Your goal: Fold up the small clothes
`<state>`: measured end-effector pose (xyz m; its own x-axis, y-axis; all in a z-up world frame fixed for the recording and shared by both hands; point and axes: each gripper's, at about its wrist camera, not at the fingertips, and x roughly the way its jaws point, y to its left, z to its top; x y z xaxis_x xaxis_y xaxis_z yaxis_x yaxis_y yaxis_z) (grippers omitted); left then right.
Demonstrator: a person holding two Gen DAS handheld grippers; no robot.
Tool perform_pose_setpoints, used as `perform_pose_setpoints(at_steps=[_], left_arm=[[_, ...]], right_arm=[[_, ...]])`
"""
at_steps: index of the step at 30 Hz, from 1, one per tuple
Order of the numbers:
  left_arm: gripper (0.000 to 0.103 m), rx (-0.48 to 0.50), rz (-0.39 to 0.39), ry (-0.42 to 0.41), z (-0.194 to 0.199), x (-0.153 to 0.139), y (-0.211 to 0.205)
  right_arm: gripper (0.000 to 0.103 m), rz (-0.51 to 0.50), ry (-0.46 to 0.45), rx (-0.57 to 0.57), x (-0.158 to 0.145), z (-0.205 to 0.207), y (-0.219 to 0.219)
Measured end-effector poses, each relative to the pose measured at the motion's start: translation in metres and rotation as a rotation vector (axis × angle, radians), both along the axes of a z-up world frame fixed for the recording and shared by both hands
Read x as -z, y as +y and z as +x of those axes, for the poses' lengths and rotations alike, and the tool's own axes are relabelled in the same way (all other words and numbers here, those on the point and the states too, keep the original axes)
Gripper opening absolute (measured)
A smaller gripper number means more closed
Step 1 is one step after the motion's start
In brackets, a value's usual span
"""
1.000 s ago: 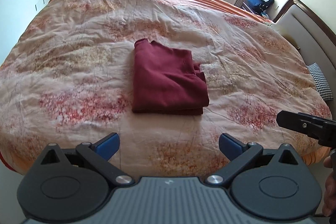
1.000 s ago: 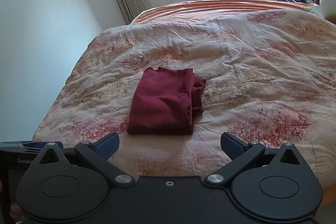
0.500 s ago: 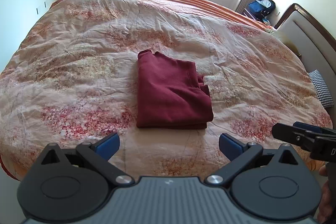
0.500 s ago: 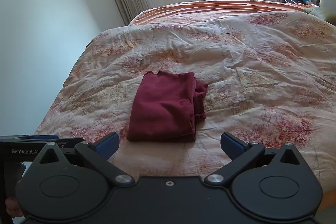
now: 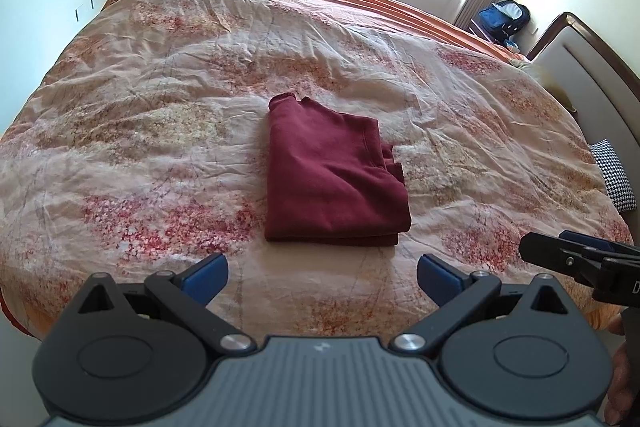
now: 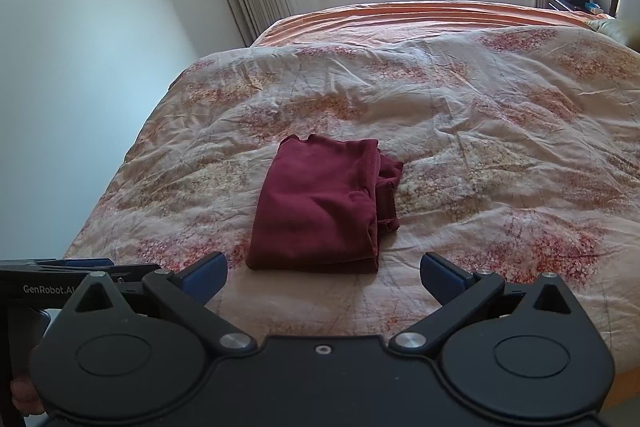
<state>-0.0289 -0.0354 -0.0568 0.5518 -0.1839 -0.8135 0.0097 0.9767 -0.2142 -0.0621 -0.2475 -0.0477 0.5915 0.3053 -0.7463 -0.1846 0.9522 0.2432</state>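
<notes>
A dark red garment (image 5: 332, 175) lies folded into a neat rectangle in the middle of the bed; it also shows in the right wrist view (image 6: 324, 215). My left gripper (image 5: 322, 277) is open and empty, held back from the garment's near edge above the bed's front. My right gripper (image 6: 324, 277) is open and empty too, also short of the garment. The right gripper shows from the side at the right edge of the left wrist view (image 5: 580, 263), and the left gripper at the left edge of the right wrist view (image 6: 60, 279).
A floral quilt (image 5: 160, 131) covers the bed, with an orange sheet (image 6: 400, 15) at the far side. A headboard (image 5: 588, 67) and a checked pillow (image 5: 614, 175) are to the right. A blue bag (image 5: 502, 17) sits by the window. A wall (image 6: 80, 67) is at the left.
Both grippers have drawn back and risen a little from the bed, so the folded garment looks smaller and farther away. Both stay open and empty.
</notes>
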Motion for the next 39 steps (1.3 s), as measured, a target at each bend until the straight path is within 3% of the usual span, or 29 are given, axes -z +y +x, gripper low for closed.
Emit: perform_pose_setpoints(at_steps=[39], left_arm=[[0.102,-0.017,0.012,-0.022,0.0051,-0.002,-0.0046]], right_arm=[[0.102,0.0,-0.001,-0.027,-0.0008,0.0091,-0.0039]])
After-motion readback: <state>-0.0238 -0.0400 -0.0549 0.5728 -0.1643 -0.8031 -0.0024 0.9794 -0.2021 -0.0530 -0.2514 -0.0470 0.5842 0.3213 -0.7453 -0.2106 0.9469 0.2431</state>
